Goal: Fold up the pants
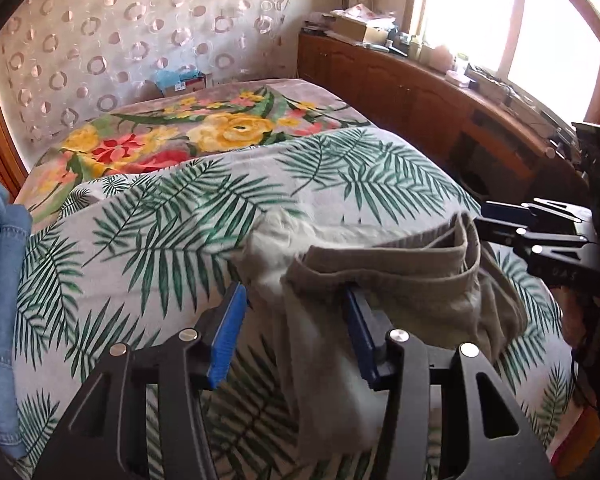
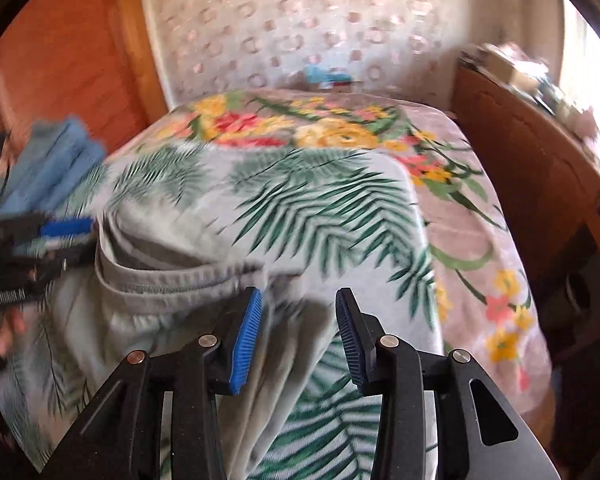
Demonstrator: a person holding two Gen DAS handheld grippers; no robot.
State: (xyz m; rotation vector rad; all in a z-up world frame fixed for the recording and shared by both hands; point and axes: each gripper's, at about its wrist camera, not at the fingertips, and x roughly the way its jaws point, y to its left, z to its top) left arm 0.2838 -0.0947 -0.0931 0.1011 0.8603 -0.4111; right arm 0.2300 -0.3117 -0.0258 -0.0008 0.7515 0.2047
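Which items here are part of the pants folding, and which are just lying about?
Part of the job:
- grey pants
- left claw, open around the pants' fabric
- right claw, open over the pants
- palm-leaf sheet they lie on

Lying about:
- blue denim at the bed's edge
- floral blanket
- clutter on the wooden cabinet

Bright window (image 1: 512,20) glare, right-wrist blur

both wrist views face the bed (image 1: 220,200) closely.
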